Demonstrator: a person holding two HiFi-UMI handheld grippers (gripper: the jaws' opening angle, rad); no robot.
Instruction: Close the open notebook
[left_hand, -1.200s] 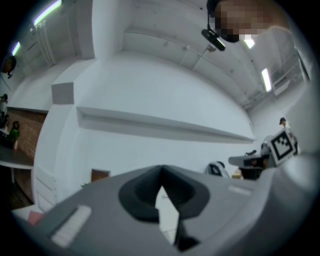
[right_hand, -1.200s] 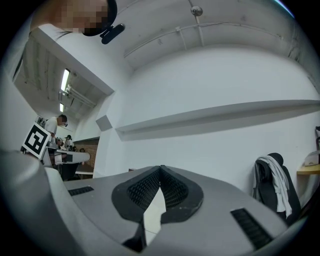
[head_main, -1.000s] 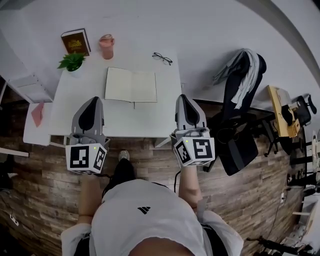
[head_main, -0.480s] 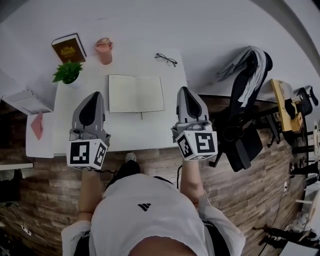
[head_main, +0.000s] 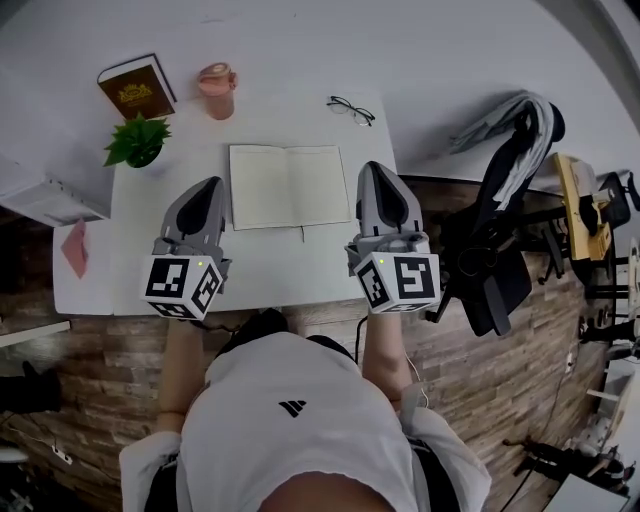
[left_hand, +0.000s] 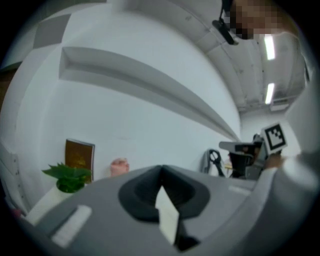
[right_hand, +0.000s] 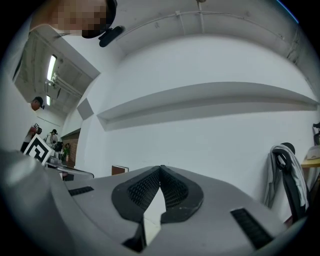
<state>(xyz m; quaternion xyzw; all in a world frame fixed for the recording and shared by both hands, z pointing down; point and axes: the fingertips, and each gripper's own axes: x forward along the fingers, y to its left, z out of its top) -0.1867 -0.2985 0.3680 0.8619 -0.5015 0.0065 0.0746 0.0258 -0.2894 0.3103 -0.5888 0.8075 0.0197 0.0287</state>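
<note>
The open notebook (head_main: 290, 186) lies flat on the white table (head_main: 250, 270), its blank pages facing up and a ribbon hanging off its near edge. My left gripper (head_main: 207, 185) is shut and empty, its tip just left of the notebook's left page. The right gripper (head_main: 375, 168) hovers at the notebook's right edge with its tip over the table's right side, also shut with nothing held. In the left gripper view (left_hand: 161, 167) and the right gripper view (right_hand: 160, 167) the jaws meet at the tip; the notebook is hidden below them.
At the table's back stand a brown book (head_main: 137, 86), a pink cup (head_main: 217, 90), a small green plant (head_main: 138, 140) and glasses (head_main: 351, 108). A black chair draped with clothes (head_main: 510, 200) stands right of the table. A low white side table (head_main: 70, 285) adjoins the left.
Both grippers have moved forward over the table, from its near edge to either side of the notebook. Their jaws stay shut. The notebook has not moved.
</note>
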